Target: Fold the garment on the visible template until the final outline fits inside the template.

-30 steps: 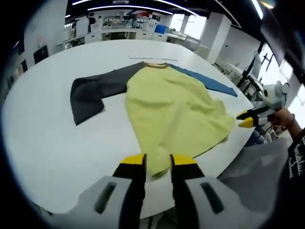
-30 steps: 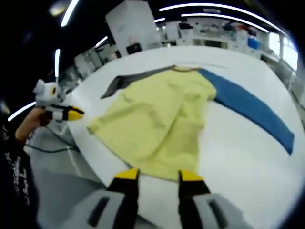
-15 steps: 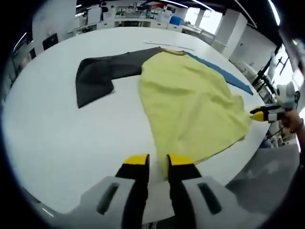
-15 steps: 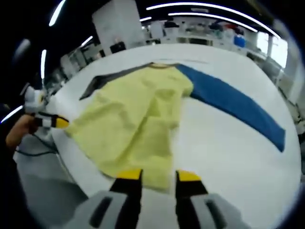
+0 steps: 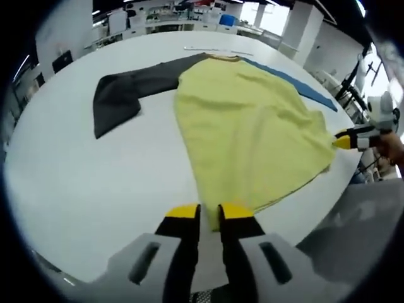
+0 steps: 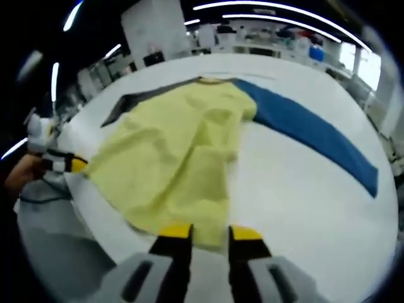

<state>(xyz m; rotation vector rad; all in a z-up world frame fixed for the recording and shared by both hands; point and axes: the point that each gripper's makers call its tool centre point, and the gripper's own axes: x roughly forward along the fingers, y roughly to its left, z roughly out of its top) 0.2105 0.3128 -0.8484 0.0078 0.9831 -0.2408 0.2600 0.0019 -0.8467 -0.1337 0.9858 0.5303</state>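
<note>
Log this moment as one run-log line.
phase: gripping hem | left gripper: at garment hem corner | right gripper: at other corner | sleeves: spread flat | table

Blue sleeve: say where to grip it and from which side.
Grip the blue sleeve at its free cuff end, coming in from the bare table beyond it. It lies flat, straight and uncovered, slanting away from the yellow body, so the cuff edge is open.

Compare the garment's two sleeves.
Colour: the dark grey sleeve against the blue sleeve. Pose: the grey sleeve bends at its end; the blue sleeve lies straight. Both spread flat on the white table, joined to the yellow body.
</note>
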